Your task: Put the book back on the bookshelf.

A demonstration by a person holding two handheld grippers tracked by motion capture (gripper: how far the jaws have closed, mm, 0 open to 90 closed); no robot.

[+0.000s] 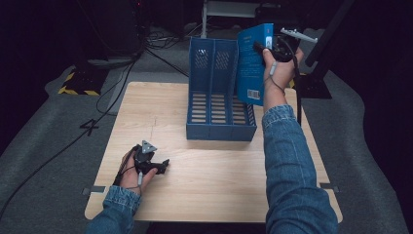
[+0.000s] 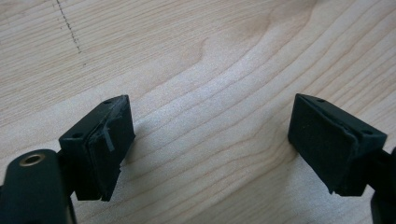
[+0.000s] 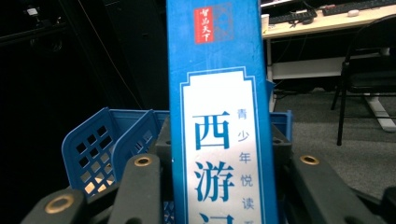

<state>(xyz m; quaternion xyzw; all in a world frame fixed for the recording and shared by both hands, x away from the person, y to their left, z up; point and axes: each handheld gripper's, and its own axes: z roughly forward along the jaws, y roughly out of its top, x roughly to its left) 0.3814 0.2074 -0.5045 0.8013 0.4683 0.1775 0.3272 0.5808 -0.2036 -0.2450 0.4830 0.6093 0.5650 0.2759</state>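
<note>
A blue book [image 1: 254, 63] hangs upright in the air above the right side of a blue file rack [image 1: 219, 97], with my right gripper [image 1: 265, 48] shut on its spine edge. In the right gripper view the book's spine [image 3: 217, 116] with white label and Chinese characters stands between the jaws, and the rack's perforated walls [image 3: 93, 149] lie behind and below it. My left gripper [image 1: 163, 167] rests low over the wooden table [image 1: 204, 180] at the front left. Its pads [image 2: 109, 144] stand wide apart with only bare wood between them.
The rack has several slots and stands at the table's far middle. Cables [image 1: 97, 112] run over the grey floor left of the table. A black stand [image 1: 311, 73] rises at the far right. A desk and a chair [image 3: 369, 79] stand in the background.
</note>
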